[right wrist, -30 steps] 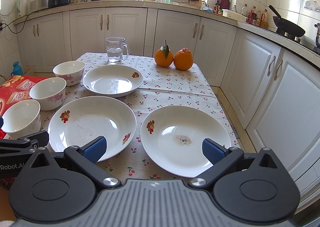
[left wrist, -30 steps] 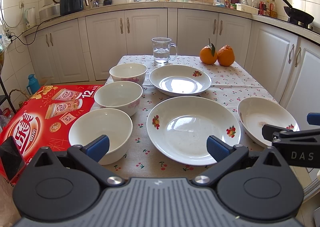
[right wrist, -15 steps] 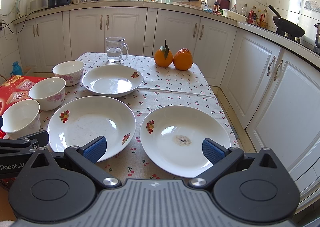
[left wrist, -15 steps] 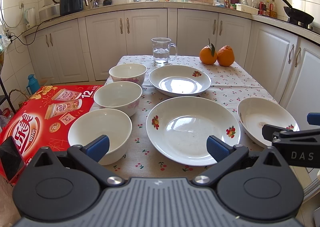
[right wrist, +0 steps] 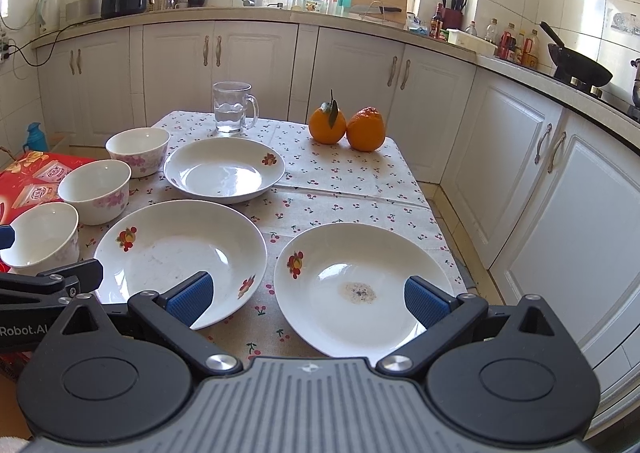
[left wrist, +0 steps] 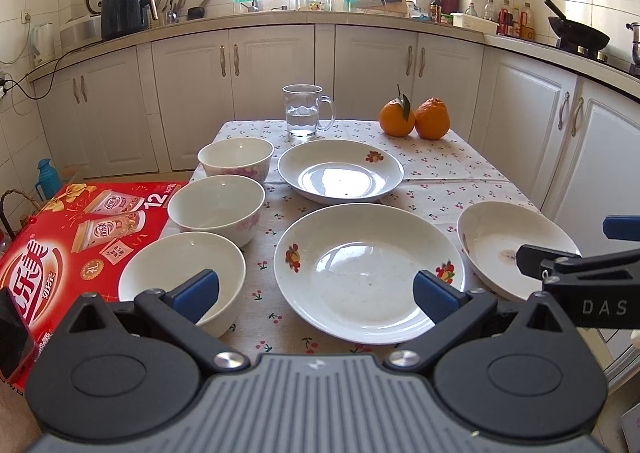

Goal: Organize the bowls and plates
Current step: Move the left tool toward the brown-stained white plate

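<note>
Left gripper (left wrist: 316, 291): released, jaws wide apart, holding nothing; it hangs at the near edge of the desk, its blue pads (left wrist: 197, 289) framing the near bowl on one side and the middle plate on the other.
Right gripper (right wrist: 307, 295): released as well, jaws spread and bare; it hangs over the near rim of the stained plate, beside the left gripper.
Near bowl (left wrist: 182, 273): white, upright, at the near left corner of the desk, just beside the red box.
Middle bowl (left wrist: 216, 207): white with pink flowers, just behind the near bowl.
Far bowl (left wrist: 236, 158): same pattern, last in the row along the left edge.
Middle plate (left wrist: 368, 271): large, deep, white with fruit prints on the rim, near the centre of the desk.
Far plate (left wrist: 340, 171): smaller, behind the middle plate, just in front of the glass mug.
Stained plate (right wrist: 360, 289): on the right side of the desk, apart from the middle plate, with a brownish spot in its well.
Glass mug (left wrist: 305, 111): part filled with water, at the far edge.
Oranges (left wrist: 414, 119): two, touching, at the far right.
Desk (left wrist: 460, 169): covered by a cherry-print cloth.
Red box (left wrist: 60, 237): against the left side of the desk.
</note>
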Motion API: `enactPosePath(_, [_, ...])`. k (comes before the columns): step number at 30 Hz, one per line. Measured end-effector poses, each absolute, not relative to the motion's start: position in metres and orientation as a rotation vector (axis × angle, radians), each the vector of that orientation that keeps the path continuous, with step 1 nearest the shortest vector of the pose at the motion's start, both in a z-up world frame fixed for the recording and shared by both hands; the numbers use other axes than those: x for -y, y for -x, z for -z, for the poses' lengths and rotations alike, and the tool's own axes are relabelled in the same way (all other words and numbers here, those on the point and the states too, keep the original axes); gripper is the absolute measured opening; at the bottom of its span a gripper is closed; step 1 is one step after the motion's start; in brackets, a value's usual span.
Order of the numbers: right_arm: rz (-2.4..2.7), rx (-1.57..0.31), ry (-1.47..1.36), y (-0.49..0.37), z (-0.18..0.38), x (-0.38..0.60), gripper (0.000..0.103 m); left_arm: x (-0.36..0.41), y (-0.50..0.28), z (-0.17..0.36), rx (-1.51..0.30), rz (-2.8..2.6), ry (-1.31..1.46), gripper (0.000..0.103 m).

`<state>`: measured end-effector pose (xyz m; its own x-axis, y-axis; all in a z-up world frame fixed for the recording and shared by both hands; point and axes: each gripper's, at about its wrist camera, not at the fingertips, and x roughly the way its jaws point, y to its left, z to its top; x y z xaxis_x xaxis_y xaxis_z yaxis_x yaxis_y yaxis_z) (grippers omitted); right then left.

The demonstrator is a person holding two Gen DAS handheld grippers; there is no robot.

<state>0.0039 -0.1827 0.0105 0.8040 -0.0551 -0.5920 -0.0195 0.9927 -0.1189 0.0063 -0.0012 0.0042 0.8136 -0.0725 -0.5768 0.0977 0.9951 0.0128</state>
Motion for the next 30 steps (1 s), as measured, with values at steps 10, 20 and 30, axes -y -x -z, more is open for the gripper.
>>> enactPosePath(10, [-0.020, -0.612, 0.150, -0.006, -0.016, 0.192, 0.103, 0.013, -0.015, -0.018, -0.571, 0.219, -0.129, 0.103])
enactPosePath(20, [-0.068, -0.607, 0.194, -0.010, -0.011, 0.219, 0.103, 0.024, -0.041, -0.017, -0.579, 0.296, -0.164, 0.103])
enactPosePath(30, [-0.131, -0.694, 0.182, -0.012, 0.028, 0.264, 0.103, 0.045, -0.072, -0.002, -0.625, 0.362, -0.214, 0.102])
